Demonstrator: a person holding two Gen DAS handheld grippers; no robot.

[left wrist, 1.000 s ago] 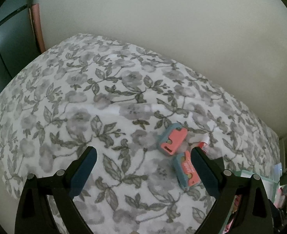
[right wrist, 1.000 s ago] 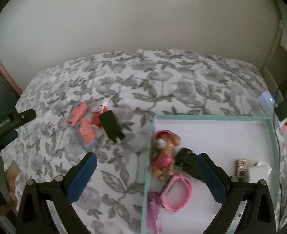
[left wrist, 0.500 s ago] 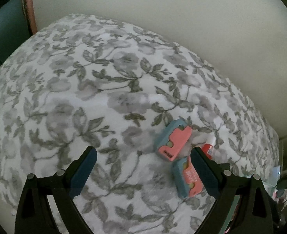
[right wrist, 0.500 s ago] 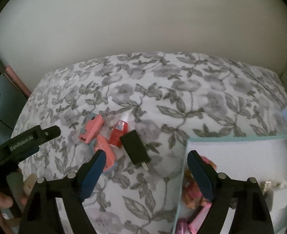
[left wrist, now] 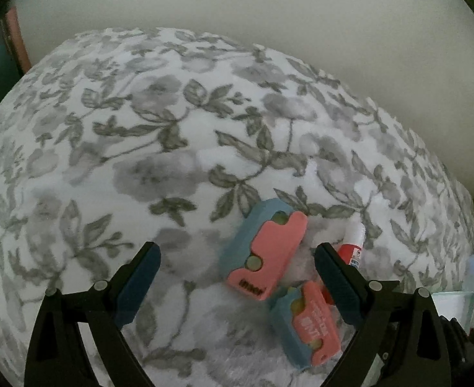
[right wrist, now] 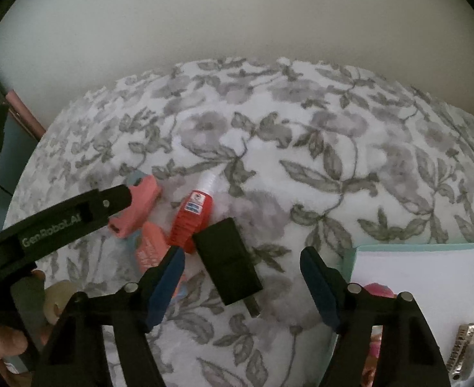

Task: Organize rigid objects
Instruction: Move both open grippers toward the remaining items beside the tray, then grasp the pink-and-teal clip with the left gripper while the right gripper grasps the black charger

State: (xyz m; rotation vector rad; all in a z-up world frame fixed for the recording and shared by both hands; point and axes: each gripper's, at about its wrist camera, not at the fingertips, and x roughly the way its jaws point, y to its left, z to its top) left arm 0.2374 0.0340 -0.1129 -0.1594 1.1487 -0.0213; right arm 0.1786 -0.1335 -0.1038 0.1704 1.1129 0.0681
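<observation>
One "GenRobot.AI" marking shows on left hand-held gripper [right wrist: 125,195].

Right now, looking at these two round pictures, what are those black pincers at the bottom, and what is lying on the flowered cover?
No robot here: a person holds a two-finger tool in each hand, each with a wide-angle camera looking along its fingers. One picture is from the left gripper, open above a pink-and-blue block, with a second block beside it. The other is from the right gripper, its jaws closing around a black charger but not yet gripping. A red glue bottle lies alongside on the floral blanket. The tray at right holds toys.
</observation>
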